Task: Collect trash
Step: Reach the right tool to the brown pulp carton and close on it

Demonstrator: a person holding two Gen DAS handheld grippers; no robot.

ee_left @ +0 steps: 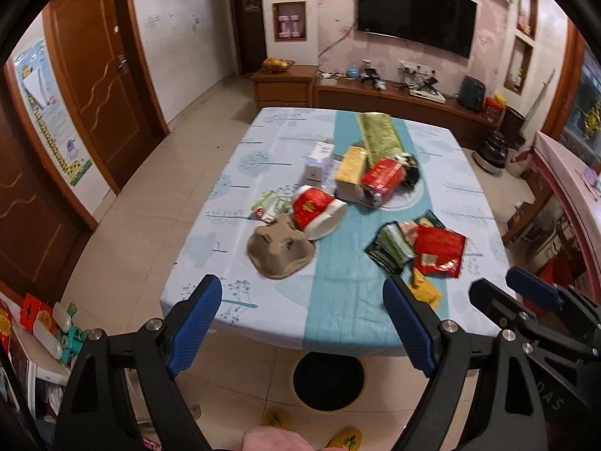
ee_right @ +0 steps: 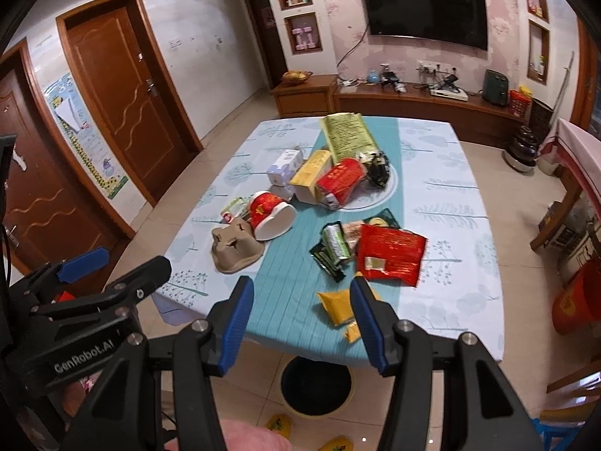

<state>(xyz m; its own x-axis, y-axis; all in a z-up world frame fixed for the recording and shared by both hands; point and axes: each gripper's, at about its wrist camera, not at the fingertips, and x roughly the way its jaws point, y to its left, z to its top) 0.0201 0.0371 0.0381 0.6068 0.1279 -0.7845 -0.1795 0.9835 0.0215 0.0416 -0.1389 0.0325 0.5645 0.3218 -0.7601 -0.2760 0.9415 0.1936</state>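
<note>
Nothing looked collected yet. Our left gripper (ee_left: 302,323) and right gripper (ee_right: 300,317) hung released and empty above the table's (ee_left: 210,293) near edge. Ahead of the jaws, left to right: one brown pulp tray (ee_left: 280,250), one red cup (ee_left: 317,212), three boxes (ee_left: 351,178), several wrappers (ee_left: 437,250). One black bin (ee_left: 328,381) sat below.

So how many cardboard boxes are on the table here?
2: a white-and-lilac cardboard box left of the pile, and a yellow cardboard box beside it, against the red packet. More may be hidden underneath.
</note>
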